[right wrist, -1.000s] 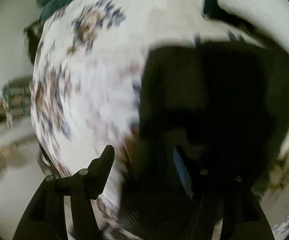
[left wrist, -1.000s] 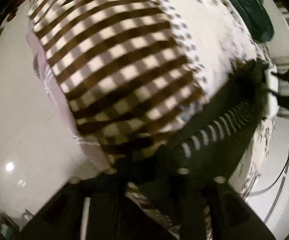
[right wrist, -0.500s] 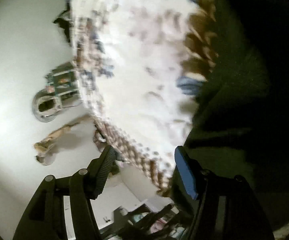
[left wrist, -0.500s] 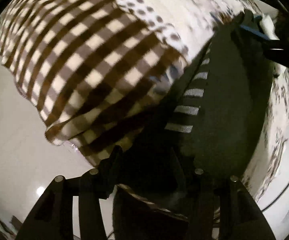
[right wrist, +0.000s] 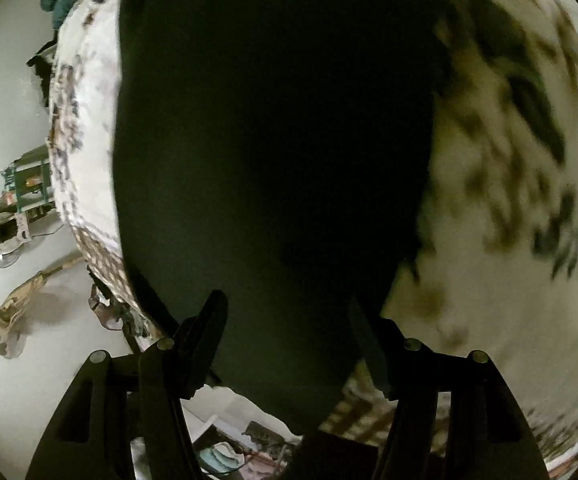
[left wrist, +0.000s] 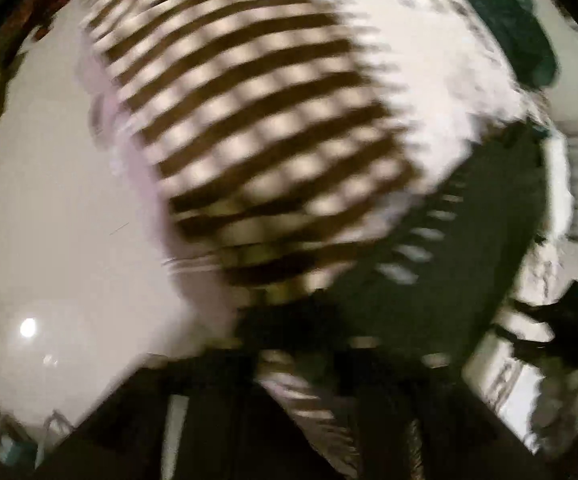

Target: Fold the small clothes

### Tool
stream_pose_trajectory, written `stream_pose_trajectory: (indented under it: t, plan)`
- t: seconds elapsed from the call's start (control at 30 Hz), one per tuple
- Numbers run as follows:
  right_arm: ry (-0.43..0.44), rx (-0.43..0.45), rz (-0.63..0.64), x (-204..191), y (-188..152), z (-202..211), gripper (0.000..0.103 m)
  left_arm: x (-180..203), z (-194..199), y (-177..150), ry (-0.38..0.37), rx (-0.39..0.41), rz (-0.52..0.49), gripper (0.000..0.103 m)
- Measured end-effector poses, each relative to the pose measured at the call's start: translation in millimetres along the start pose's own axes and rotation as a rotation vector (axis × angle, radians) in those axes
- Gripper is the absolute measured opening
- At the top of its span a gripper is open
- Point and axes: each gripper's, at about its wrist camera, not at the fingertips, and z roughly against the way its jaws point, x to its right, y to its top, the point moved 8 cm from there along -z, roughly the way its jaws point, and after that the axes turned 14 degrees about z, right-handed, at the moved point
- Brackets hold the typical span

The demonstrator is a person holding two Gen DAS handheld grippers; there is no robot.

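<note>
A dark garment with a white-striped band (left wrist: 461, 240) lies on a floral white cloth (left wrist: 449, 92). In the left wrist view, which is blurred, my left gripper (left wrist: 313, 344) is low against its near edge with the jaws drawn together on dark fabric. In the right wrist view the dark garment (right wrist: 273, 152) fills the middle. My right gripper (right wrist: 289, 320) is open, with the garment's end lying between its fingers (right wrist: 209, 320). The right gripper also shows in the left wrist view (left wrist: 557, 328), far right.
A brown-and-white checked cloth (left wrist: 257, 120) lies left of the dark garment. A green garment (left wrist: 521, 40) sits at the back. The white table (left wrist: 49, 220) is bare on the left. A metal object (right wrist: 5, 232) and small scraps (right wrist: 17, 304) lie beyond the cloth.
The left view has swung back and the left jaws have closed from open. The dark garment now fills the middle of the right wrist view. The right gripper stays open.
</note>
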Motion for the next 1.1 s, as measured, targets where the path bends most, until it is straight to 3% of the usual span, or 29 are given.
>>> stream_pose_trajectory:
  t: [0.03, 0.1, 0.2, 0.23, 0.27, 0.3, 0.33, 0.43, 0.5, 0.57, 0.6, 0.67, 0.73, 0.77, 0.8, 0.83, 0.87, 0.97, 1.1]
  plan:
    - [-0.015, 0.0, -0.003, 3.0, -7.0, -5.4, 0.066, 16.8, -2.5, -5.6, -0.011, 0.004, -0.049, 0.069]
    - [-0.06, -0.001, -0.008, 9.1, -24.2, -20.1, 0.066, 45.7, -15.7, -18.0, 0.007, 0.002, -0.148, 0.069]
    - [-0.083, -0.008, -0.044, 12.1, -42.6, -38.0, 0.066, 68.7, -39.8, -25.1, 0.151, 0.021, -0.274, 0.065]
    - [-0.08, -0.012, -0.067, 14.6, -52.5, -43.7, 0.066, 71.9, -45.0, -25.4, 0.219, 0.05, -0.329, 0.036]
    - [-0.078, -0.013, -0.079, 15.7, -58.3, -46.9, 0.066, 69.1, -46.5, -22.9, 0.272, 0.073, -0.361, 0.02]
    - [-0.076, -0.017, -0.093, 17.5, -67.1, -50.5, 0.066, 62.8, -45.3, -17.5, 0.308, 0.084, -0.368, 0.015]
    - [-0.08, -0.024, -0.103, 19.5, -75.0, -52.7, 0.066, 56.5, -40.2, -8.7, 0.32, 0.101, -0.346, 0.018]
    - [-0.052, -0.044, -0.103, 17.9, -94.7, -59.3, 0.066, 23.6, -13.3, 18.5, 0.312, 0.135, -0.245, 0.018]
    - [-0.049, -0.057, -0.083, 17.8, -104.2, -65.1, 0.066, 13.6, -2.7, 24.5, 0.241, 0.117, -0.176, 0.021]
    - [-0.045, -0.073, -0.071, 19.0, -112.2, -72.1, 0.066, 11.5, 2.9, 24.2, 0.172, 0.091, -0.156, 0.04]
    - [-0.041, -0.079, -0.073, 18.7, -114.7, -75.9, 0.066, 13.0, 2.4, 22.0, 0.149, 0.082, -0.167, 0.056]
    - [-0.037, -0.074, -0.075, 11.2, -113.7, -80.3, 0.066, 9.1, -0.1, 17.2, 0.154, 0.081, -0.199, 0.06]
    - [-0.044, -0.056, -0.065, 7.8, -113.5, -78.7, 0.055, 23.0, -19.4, 7.8, 0.168, 0.055, -0.234, 0.06]
    - [-0.05, -0.049, -0.054, 6.8, -114.4, -78.3, 0.038, 35.8, -27.6, 4.5, 0.183, 0.045, -0.252, 0.059]
    - [-0.058, -0.046, -0.048, 0.3, -111.6, -76.9, 0.027, 38.6, -34.7, 0.3, 0.186, 0.038, -0.274, 0.057]
    - [-0.068, -0.043, -0.041, -1.5, -110.3, -79.3, 0.013, 42.4, -40.0, -3.7, 0.185, 0.044, -0.299, 0.028]
    - [-0.103, -0.031, -0.026, -1.8, -111.0, -76.4, 0.008, 45.9, -43.1, -7.5, 0.175, 0.04, -0.311, 0.005]
    - [-0.172, -0.02, 0.018, -7.8, -116.5, -66.7, 0.006, 56.5, -35.6, -14.1, 0.131, 0.064, -0.277, 0.006]
    - [-0.221, -0.016, 0.073, -20.7, -124.9, -53.9, 0.005, 32.9, -22.4, -18.6, 0.108, 0.05, -0.234, 0.007]
